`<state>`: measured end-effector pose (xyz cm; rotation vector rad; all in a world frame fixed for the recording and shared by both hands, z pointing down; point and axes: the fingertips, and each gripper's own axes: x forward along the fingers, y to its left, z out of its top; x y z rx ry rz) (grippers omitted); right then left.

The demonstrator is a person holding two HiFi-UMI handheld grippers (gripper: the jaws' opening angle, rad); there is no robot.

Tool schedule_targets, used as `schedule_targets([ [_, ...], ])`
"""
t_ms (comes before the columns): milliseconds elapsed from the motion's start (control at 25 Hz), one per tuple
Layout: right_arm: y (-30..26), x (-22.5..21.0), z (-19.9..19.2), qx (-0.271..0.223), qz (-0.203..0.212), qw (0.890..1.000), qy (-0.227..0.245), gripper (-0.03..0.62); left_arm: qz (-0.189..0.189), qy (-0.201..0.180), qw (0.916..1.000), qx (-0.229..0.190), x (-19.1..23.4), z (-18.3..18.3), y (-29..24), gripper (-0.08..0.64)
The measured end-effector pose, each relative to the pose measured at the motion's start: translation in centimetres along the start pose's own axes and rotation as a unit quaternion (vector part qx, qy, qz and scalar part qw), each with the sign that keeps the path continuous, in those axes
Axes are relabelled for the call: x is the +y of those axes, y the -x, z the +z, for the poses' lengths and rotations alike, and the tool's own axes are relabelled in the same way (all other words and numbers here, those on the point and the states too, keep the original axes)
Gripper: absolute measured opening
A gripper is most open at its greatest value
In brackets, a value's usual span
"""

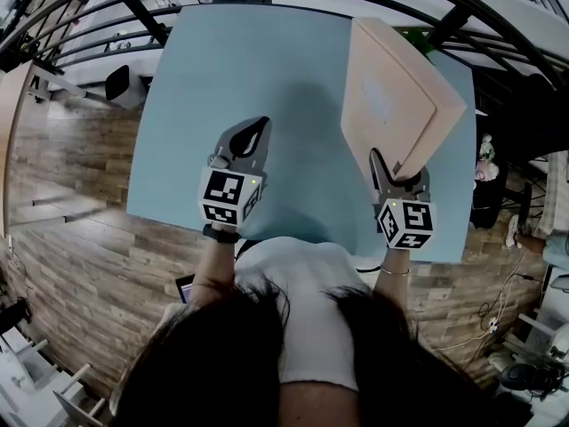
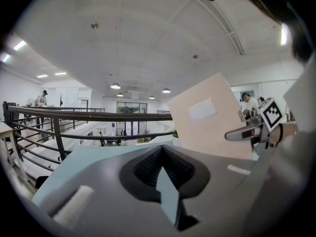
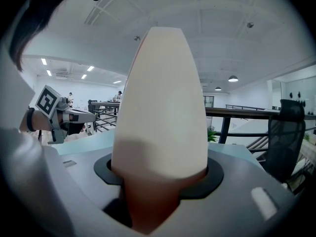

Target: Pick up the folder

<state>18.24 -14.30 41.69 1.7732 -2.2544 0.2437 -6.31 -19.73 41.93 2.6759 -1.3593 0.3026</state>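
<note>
Folder (image 1: 391,96) clamped in right tool (image 1: 397,174), lower corner hidden by jaws; left tool (image 1: 256,132) closed, empty

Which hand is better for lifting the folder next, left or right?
Right. The right gripper clamps the folder at its near corner. The left gripper is shut on nothing, off to the side over the table.

Open blue table (image 1: 267,69) ahead of the left gripper (image 1: 256,132), with room to pass left or forward. On the right the folder (image 1: 396,96) blocks that side, tilted up out of the right gripper (image 1: 397,174). Black railing (image 1: 98,34) bars the far edge.
</note>
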Motion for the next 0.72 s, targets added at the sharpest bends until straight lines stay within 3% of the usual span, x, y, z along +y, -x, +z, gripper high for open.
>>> schedule_targets([
  [720,-0.22,0.30,-0.09,0.001,-0.003,1.000,-0.003,0.272,0.002,0.001,1.0000,0.002,0.48,-0.34,0.07,0.057],
])
